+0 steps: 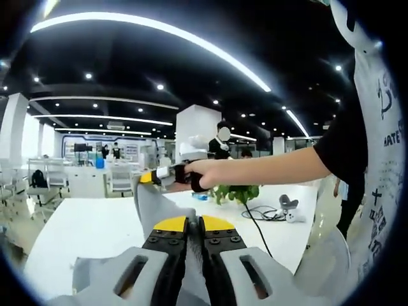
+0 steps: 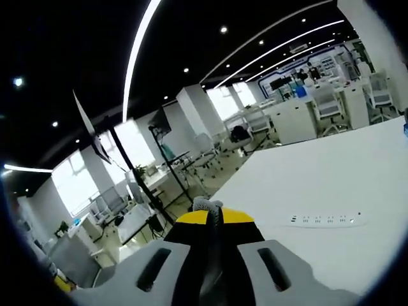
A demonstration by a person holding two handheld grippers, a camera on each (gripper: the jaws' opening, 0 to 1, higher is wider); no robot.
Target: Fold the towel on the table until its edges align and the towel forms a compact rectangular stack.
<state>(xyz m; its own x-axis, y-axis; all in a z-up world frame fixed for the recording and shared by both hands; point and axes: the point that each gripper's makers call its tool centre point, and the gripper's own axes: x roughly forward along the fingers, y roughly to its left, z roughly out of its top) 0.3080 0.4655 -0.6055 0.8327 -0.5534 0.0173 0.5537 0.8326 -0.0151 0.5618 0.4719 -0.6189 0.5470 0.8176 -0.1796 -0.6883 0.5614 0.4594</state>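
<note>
- While the left gripper [image 1: 194,224] was raised above the white table [image 1: 83,226], its yellow-tipped jaws were pressed together on a fold of the grey towel [image 1: 155,207].
- From that pinch the towel stretched away as a taut band, its long axis running up and to the left in the left gripper view toward the right gripper [image 1: 148,177], which a hand [image 1: 207,173] held over the table's far side.
- The cloth looked plain grey, soft, creased along its length, hanging clear of the tabletop.
- In the right gripper view, the right gripper's jaws were clamped on a small grey tuft of towel poking out past the yellow tips.
- Beyond, a white power strip [image 2: 326,220] lay on the table, and a green plant [image 1: 234,192] stood near a black cable [image 1: 255,223].
</note>
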